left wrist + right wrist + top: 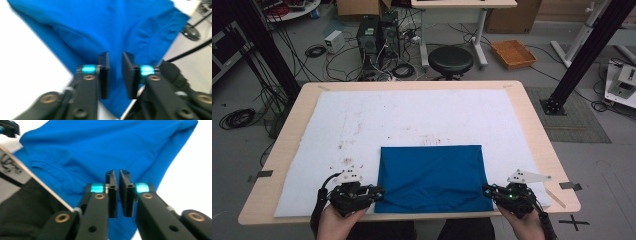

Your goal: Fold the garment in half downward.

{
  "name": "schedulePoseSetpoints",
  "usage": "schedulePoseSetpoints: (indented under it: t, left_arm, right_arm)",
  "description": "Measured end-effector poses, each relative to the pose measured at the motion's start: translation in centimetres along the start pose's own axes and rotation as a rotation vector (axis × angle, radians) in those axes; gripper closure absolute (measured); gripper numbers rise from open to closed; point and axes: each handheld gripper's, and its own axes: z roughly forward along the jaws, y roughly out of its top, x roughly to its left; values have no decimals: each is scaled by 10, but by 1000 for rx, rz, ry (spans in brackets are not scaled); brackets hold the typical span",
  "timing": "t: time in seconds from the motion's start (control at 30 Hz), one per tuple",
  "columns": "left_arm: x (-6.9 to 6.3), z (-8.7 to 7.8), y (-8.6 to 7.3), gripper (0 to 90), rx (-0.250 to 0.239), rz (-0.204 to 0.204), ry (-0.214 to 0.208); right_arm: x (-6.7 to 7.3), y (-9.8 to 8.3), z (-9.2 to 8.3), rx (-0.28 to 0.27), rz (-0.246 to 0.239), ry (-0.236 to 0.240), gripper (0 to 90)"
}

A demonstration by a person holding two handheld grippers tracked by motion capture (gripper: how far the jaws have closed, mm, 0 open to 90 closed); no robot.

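No writing or labels readable anywhere. The blue cloth (432,177) lies folded into a neat rectangle on the white padded mat (362,125), near the table's front edge. The left gripper (374,192) sits at its near-left corner, jaws parted, nothing pinched. The right gripper (488,191) is at the near-right corner, with a narrow slit between its jaws and free of fabric. Up close, the gripper views show soft creases and a seam; from above, there is a black stool (450,60) and an orange tray (513,53) beyond.
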Motion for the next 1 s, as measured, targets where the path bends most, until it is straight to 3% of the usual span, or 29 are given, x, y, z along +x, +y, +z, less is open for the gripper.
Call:
schedulePoseSetpoints:
  t: [0.1, 0.27, 0.37, 0.4, 0.5, 0.6, 0.63, 0.7, 0.87, 0.93, 1.0]
  left_arm:
    - [3, 3, -5, 686, -1, -8, 24]
    - [0, 10, -9, 667, 20, 11, 31]
    - [-2, 13, -9, 664, 27, 25, 31]
    - [-3, 13, -9, 662, 24, 30, 33]
    - [-7, 14, -8, 659, 22, 47, 23]
    - [-12, 15, -8, 659, 18, 64, 15]
    - [-14, 15, -7, 658, 14, 72, 7]
    - [-17, 16, -7, 658, 14, 81, 2]
    - [-22, 17, -6, 651, 3, 93, -5]
    - [-21, 16, -7, 650, -3, 88, -1]
    - [-20, 14, -7, 648, -13, 82, -2]
  right_arm:
    - [4, -6, 9, 16, -47, -37, 781]
    - [8, -9, 19, 58, -96, -83, 759]
    - [8, -10, 24, 73, -106, -90, 803]
    - [8, -11, 25, 84, -125, -95, 872]
    - [9, -11, 23, 77, -135, -98, 900]
    - [12, -10, 17, 48, -141, -97, 900]
    - [15, -10, 14, 37, -152, -64, 860]
    - [18, -11, 16, 30, -175, -46, 822]
    - [20, -12, 28, 62, -181, -29, 726]
    - [19, -11, 34, 75, -184, -25, 759]
    - [20, -11, 36, 93, -197, -25, 871]
